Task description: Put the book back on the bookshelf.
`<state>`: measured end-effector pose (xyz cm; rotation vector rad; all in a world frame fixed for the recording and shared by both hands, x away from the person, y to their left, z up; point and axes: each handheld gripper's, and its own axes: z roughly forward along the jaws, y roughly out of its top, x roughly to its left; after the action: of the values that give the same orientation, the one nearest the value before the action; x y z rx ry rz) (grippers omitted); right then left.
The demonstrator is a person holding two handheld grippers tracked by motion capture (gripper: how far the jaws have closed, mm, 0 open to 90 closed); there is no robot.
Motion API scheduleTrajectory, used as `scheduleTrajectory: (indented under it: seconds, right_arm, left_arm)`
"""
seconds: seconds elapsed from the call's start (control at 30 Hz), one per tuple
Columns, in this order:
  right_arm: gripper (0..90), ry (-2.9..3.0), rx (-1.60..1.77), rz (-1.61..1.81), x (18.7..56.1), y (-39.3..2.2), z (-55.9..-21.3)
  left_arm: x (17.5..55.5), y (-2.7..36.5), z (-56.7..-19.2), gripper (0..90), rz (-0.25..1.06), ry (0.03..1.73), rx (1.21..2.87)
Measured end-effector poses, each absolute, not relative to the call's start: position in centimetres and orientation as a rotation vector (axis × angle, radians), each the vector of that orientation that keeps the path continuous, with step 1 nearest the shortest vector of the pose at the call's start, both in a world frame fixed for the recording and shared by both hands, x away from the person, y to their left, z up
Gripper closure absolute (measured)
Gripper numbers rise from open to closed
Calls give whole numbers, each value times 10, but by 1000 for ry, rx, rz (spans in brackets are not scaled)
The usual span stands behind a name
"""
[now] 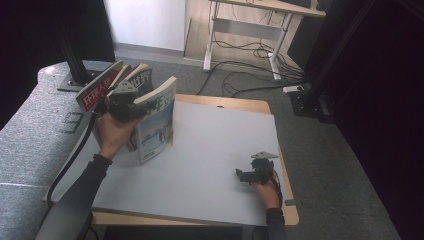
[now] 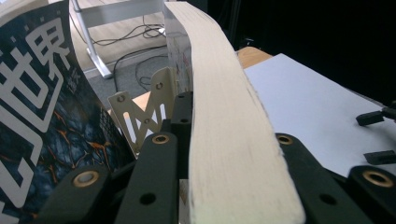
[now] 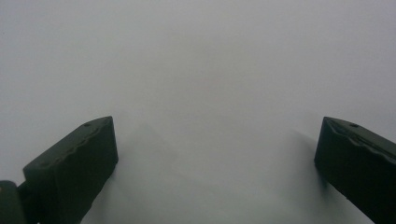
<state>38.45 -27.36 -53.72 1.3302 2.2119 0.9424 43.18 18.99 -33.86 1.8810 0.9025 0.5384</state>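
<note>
A thick book with a white and blue cover [image 1: 157, 120] stands upright at the left of the grey mat [image 1: 215, 150]. My left gripper [image 1: 122, 104] is shut on it from behind; its pale page edge [image 2: 229, 140] runs between the two black jaws. Just left of it stand a dark magazine with large white characters [image 1: 141, 80] [image 2: 42, 116] and a red-covered magazine [image 1: 97, 91]. My right gripper [image 1: 246, 175] rests low on the mat at the right, open, with bare mat between its jaws [image 3: 215, 154].
A pale metal bracket with holes [image 2: 140, 116] stands behind the books. The wooden table [image 1: 240, 104] shows around the mat. A grey padded surface [image 1: 30, 130] lies to the left. A desk frame and cables [image 1: 245, 65] are on the floor beyond.
</note>
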Motion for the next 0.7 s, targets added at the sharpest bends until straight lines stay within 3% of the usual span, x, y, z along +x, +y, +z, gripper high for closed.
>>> scheduleTrajectory:
  seconds: [0.7]
  right_arm:
    - [0, 2209, 1329, 944, 385, -274, -537]
  left_arm:
    - [452, 174, -343, 736, 575, 903, 1860]
